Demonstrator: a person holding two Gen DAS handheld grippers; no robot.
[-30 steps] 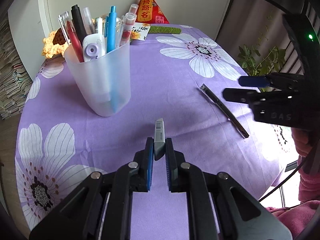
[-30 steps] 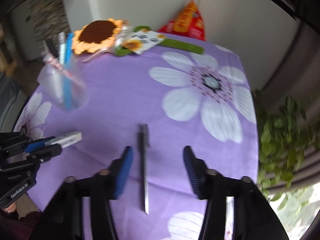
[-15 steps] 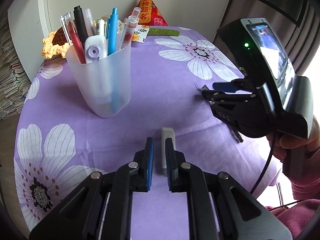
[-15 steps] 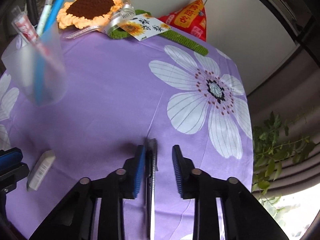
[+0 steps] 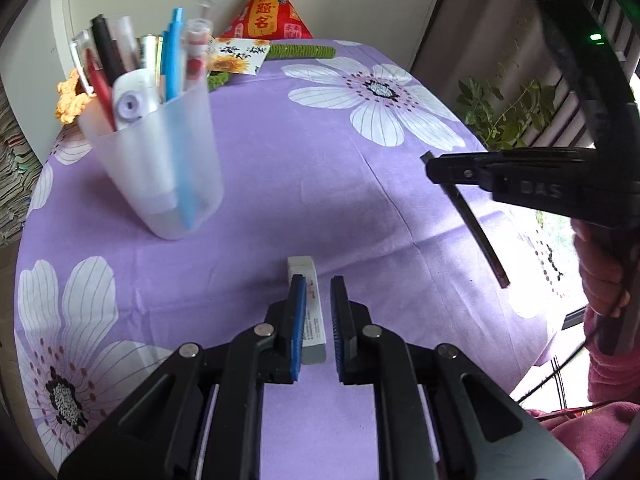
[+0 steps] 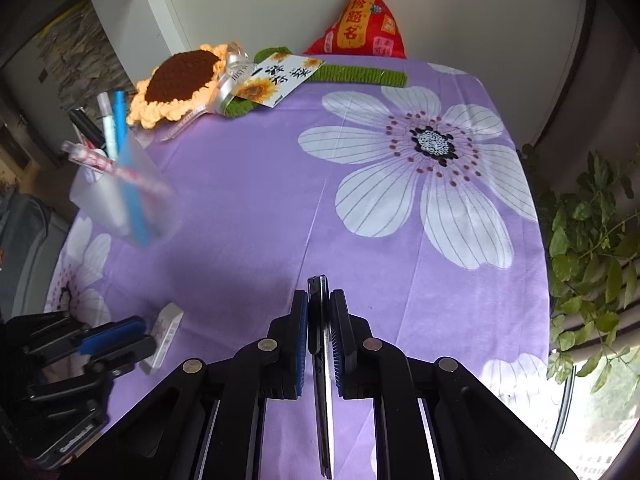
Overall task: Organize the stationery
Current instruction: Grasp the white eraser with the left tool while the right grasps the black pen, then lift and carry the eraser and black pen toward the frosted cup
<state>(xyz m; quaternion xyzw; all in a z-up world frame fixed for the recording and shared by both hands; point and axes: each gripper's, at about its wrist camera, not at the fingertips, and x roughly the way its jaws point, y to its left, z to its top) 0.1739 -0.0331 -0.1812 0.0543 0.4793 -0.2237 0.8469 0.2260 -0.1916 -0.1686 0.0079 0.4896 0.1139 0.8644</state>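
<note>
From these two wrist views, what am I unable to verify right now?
- Print on the eraser: too small in the left wrist view, partly covered by the left gripper jaws.
- Rear of the dark flat tool: right wrist view, hidden between the right gripper arms; whether it has left the cloth is unclear.
- Pen cup contents: blurred in both views; lower ends veiled by its frosted wall.

Red pouch [image 6: 366, 26] at the table's far edge is showing yellow characters "金榜题名". White card [image 6: 280, 78] with sunflower print, beside the pouch, is carrying black handwritten characters, not legible. Right gripper [image 5: 436, 168] body is showing raised letters "DAS". Eraser [image 5: 310, 312] near the table's near edge is bearing small print, too fine to read.
</note>
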